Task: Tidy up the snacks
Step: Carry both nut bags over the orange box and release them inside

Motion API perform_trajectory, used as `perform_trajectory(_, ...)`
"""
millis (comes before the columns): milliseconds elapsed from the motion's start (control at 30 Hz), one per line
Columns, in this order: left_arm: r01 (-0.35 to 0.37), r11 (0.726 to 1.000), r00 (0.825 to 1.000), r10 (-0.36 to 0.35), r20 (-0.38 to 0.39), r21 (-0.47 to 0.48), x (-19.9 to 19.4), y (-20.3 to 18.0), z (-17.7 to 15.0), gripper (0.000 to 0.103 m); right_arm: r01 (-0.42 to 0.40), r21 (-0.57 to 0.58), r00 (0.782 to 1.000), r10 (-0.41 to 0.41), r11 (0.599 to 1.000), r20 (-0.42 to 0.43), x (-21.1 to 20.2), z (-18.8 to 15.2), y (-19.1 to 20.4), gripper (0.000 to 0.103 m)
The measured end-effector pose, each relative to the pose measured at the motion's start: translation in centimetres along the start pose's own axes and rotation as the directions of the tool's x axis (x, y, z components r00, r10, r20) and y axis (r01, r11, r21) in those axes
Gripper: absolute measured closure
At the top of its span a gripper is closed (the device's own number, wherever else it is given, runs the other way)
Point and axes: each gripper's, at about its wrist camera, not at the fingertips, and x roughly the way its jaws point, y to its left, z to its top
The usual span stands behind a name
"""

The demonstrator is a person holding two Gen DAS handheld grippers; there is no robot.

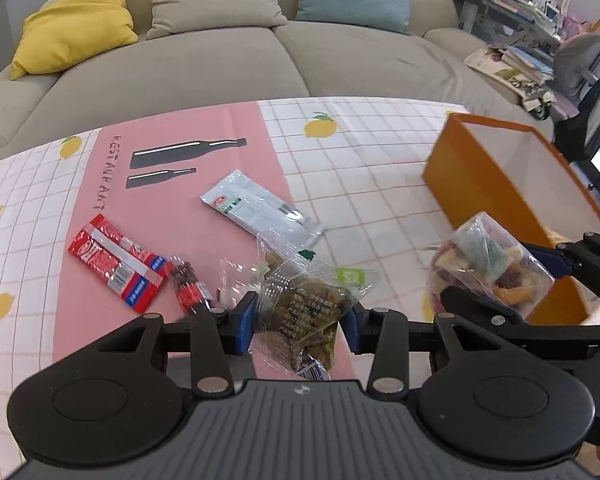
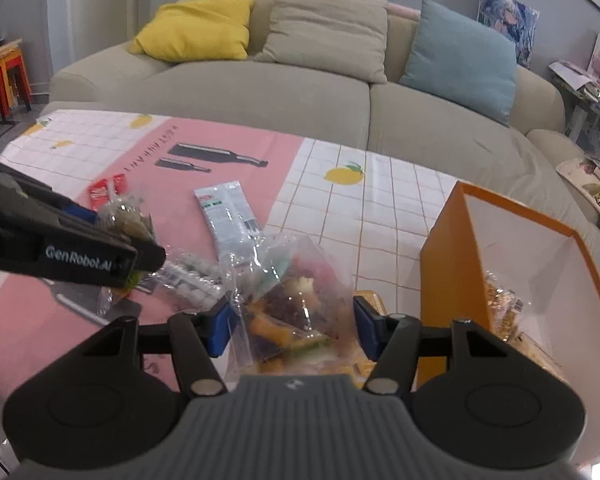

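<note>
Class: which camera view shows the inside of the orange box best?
The right wrist view: the orange box opens toward it, showing white walls and snack packets inside. The left wrist view shows the orange box blurred, its floor hidden.

The right tool's body (image 2: 296, 432) is hiding the lower end of the mixed snack bag (image 2: 296, 312). The picture's edge is cutting off the orange box (image 2: 448, 256), and its contents are blurring.

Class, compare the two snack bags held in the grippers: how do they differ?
The left gripper holds a clear bag of greenish-brown snacks printed with dark text; the right gripper holds a clear bag of mixed colourful pieces with no such print visible. The mixed bag looks fuller and is nearer the orange box. Both are transparent and lifted off the table.
</note>
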Motion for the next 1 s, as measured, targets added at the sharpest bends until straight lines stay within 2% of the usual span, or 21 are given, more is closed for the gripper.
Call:
perform_trajectory(333, 0.072, 0.997, 0.996, -0.072, 0.057, 0.010, -5.4, -3.6, -0.4, 0.055, -0.071, 0.009, 0.994, 0.070, 0.997, 0.084, -8.2, -1.2, -2.2, 0.044)
perform_trajectory(600, 0.153, 0.983, 0.984, -0.161, 0.077, 0.098, -6.7, -8.0, 1.0, 0.055, -0.073, -0.018, 0.990, 0.075, 0.997, 0.117, -12.9, -1.4, -6.0, 0.044)
perform_trajectory(800, 0.246, 0.950, 0.965, -0.259, 0.047, 0.190, -5.8, -12.4, 2.7, 0.055, -0.040, -0.024, 0.996, 0.042, 0.999, 0.084, -14.3, -0.8, -10.2, 0.044)
perform_trajectory(1000, 0.328, 0.906, 0.943, -0.333, -0.030, 0.268, -3.1, -16.5, 5.3, 0.055, 0.012, -0.046, 1.000, -0.010, 0.999, 0.026, -13.6, -0.2, -15.2, 0.044)
